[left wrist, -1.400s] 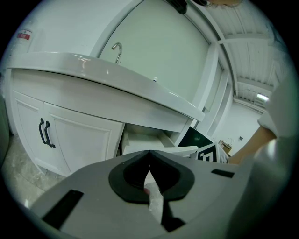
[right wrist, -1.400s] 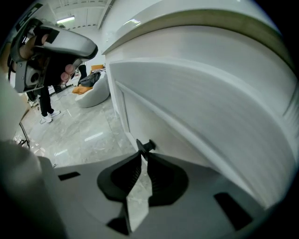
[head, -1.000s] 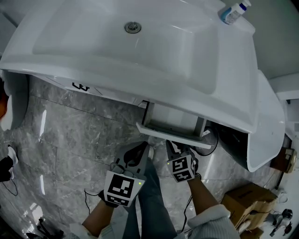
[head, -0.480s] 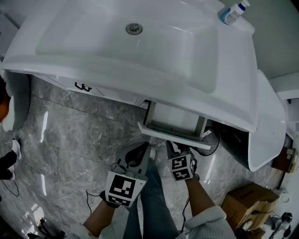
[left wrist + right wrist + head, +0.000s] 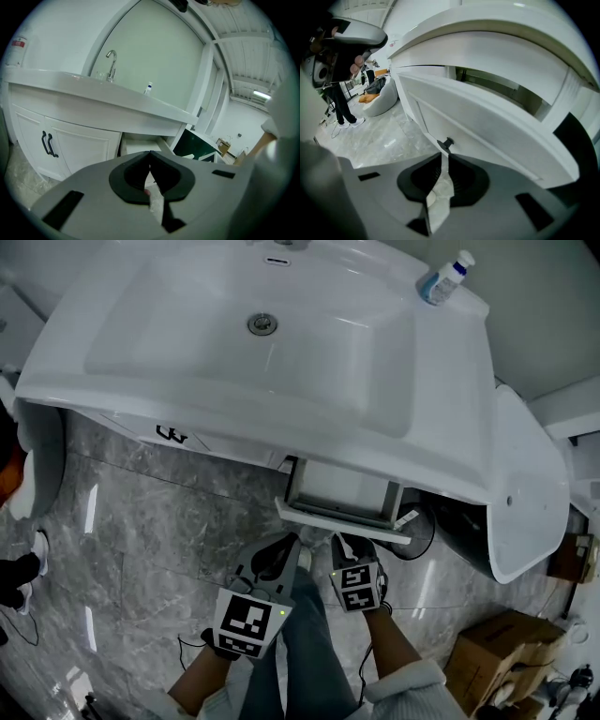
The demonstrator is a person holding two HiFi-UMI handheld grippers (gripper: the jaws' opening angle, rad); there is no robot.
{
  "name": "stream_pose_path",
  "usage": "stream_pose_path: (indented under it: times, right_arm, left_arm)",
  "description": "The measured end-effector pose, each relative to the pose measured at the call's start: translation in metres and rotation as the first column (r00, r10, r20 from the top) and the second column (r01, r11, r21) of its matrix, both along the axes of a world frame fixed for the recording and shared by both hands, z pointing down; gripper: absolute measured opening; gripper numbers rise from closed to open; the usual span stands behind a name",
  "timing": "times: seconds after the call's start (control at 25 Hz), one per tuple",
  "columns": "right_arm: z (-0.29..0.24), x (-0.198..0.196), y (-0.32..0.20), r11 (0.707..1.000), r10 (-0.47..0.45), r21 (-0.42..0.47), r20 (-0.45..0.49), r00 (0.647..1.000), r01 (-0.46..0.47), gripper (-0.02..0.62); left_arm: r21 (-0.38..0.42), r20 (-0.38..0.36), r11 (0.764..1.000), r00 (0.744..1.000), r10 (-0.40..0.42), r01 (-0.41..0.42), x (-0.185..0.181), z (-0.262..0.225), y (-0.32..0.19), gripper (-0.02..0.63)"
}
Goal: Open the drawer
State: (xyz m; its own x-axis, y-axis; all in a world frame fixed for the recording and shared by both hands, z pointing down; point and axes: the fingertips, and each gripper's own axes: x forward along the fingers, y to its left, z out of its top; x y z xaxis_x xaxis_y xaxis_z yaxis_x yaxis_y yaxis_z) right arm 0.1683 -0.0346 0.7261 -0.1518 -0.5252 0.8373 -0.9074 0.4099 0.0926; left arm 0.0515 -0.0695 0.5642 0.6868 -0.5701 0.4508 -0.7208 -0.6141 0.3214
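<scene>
Right tool (image 5: pixel 443 156), jaws a little wider than before, just short of drawer knob (image 5: pixel 446 142).

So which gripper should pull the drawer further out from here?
Right. The right gripper sits just short of the dark knob on the drawer front, with its jaws slightly apart and lined up with the knob. The left gripper is shut, and its view shows no knob ahead.
</scene>
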Motion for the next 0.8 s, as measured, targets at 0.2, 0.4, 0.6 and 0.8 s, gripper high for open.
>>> stream_pose_path:
  times: [0.2,0.4,0.6,0.8]
  right_arm:
    - [-0.028,-0.005,0.015,0.995,0.097,-0.005,0.088,0.991,-0.097,0.056]
    - [-0.068,-0.009,0.017,0.986,0.157,0.039,0.159,0.975,-0.165,0.051]
    - [-0.130,-0.010,0.005,0.974,0.163,0.116,0.242,0.956,-0.196,0.044]
    - [-0.206,-0.015,-0.013,0.965,0.105,0.194,0.337,0.936,-0.178,0.044]
  left_arm:
    - [0.021,0.001,1.000,1.000,0.008,-0.008,0.001,-0.026,0.002,0.017]
    - [0.055,0.007,0.998,1.000,0.027,-0.028,0.005,-0.055,0.004,0.017]
    - [0.084,0.009,0.996,1.000,0.030,-0.031,0.016,-0.093,0.009,0.017]
    - [0.118,0.002,0.992,0.999,0.053,-0.053,0.035,-0.134,0.017,0.017]
